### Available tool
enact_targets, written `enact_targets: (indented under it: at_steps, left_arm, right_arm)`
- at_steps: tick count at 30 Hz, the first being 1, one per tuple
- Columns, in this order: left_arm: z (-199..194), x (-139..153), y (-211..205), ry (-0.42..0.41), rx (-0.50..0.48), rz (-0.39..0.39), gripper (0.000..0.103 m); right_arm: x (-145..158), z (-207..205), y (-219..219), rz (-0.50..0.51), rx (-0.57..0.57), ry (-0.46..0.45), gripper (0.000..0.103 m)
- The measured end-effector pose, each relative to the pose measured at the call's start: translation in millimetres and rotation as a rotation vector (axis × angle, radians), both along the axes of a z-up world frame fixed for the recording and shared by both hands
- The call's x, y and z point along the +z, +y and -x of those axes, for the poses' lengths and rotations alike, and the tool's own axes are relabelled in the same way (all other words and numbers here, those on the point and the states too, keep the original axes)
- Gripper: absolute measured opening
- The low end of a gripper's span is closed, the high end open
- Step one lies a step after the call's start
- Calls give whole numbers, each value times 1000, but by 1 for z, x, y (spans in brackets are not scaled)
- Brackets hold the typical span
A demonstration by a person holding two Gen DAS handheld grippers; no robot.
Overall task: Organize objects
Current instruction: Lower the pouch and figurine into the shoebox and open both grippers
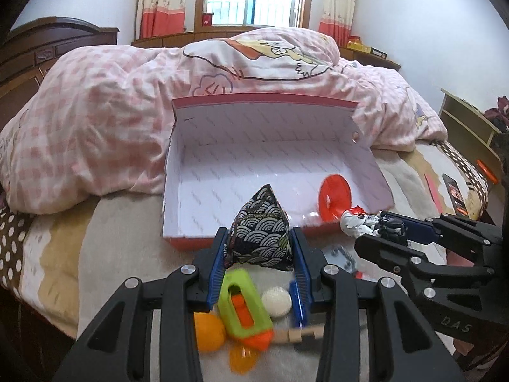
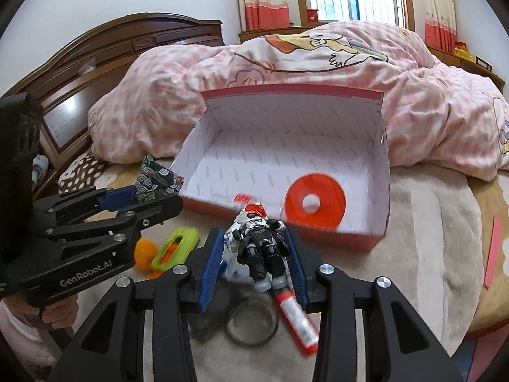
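My left gripper (image 1: 259,242) is shut on a dark wave-patterned fabric pouch (image 1: 262,232), held just before the near rim of an open red box (image 1: 273,121) with a white lining. My right gripper (image 2: 254,248) is shut on a black-and-white toy figure with a red helmet (image 2: 259,245), held before the same box (image 2: 292,95). An orange disc toy (image 1: 334,199) stands inside the box at the right, also in the right wrist view (image 2: 327,203). The left gripper with the pouch (image 2: 156,178) shows at the left of the right wrist view.
On the bed below lie a green-and-orange toy (image 1: 245,308), an orange ball (image 1: 208,331), a white round piece (image 1: 276,300), a red-capped tube (image 2: 297,318) and a ring (image 2: 251,321). A pink checked quilt (image 1: 95,121) is heaped behind the box. A phone (image 1: 456,197) lies at the right.
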State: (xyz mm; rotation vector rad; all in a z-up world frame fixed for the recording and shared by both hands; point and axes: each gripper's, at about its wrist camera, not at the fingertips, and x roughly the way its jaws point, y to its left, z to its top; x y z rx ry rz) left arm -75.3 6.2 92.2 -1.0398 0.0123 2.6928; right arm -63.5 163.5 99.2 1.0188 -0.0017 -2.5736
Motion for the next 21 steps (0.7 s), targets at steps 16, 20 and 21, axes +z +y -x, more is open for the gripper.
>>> enact_targets:
  at_steps: [16, 20, 21]
  left_arm:
    - [83, -14, 18, -53, -1, 10, 38]
    - [98, -22, 19, -73, 8, 18, 38]
    - [103, -24, 19, -79, 12, 20, 38]
  right_arm:
    - [-2, 75, 10, 2, -62, -15, 40]
    - [-6, 89, 11, -13, -76, -20, 40]
    - [-8, 93, 11, -20, -80, -19, 40]
